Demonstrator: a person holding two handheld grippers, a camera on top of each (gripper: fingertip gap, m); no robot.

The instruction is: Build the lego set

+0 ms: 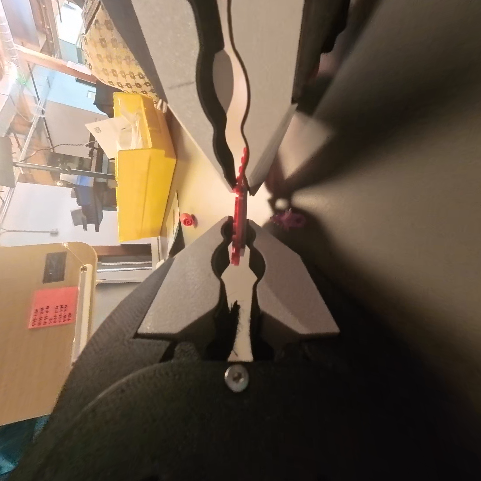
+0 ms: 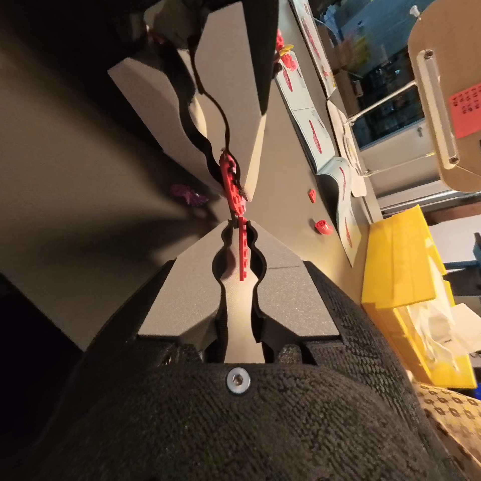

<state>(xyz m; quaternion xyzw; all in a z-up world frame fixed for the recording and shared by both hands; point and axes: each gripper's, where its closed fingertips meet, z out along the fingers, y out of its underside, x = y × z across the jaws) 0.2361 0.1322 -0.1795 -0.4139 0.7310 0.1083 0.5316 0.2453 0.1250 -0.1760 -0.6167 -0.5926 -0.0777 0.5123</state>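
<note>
Both grippers meet tip to tip above a pale table (image 1: pixel 208 166). In the left wrist view my left gripper (image 1: pixel 239 221) is shut on a red studded plate (image 1: pixel 238 235). The right gripper (image 1: pixel 241 191) comes in from above, also closed on red plastic (image 1: pixel 242 166). In the right wrist view my right gripper (image 2: pixel 239 222) is shut on a thin red plate (image 2: pixel 243 250) seen edge-on. The left gripper (image 2: pixel 235 197) above it grips a red plate with a rounded end (image 2: pixel 231 182). The two red plates touch at the fingertips, with a small dark piece (image 2: pixel 235 217) at the joint.
A purple piece (image 1: pixel 287 220) (image 2: pixel 187 195) lies beyond the tips. A round red piece (image 1: pixel 188 220) (image 2: pixel 322 226) and a small red slope (image 2: pixel 312 195) lie on the table. A yellow box (image 1: pixel 143 169) (image 2: pixel 403 260), an open booklet (image 2: pixel 338 182) and a pile of red and yellow pieces (image 2: pixel 285 57) sit at the side. The tips of both grippers are at nearly the same place.
</note>
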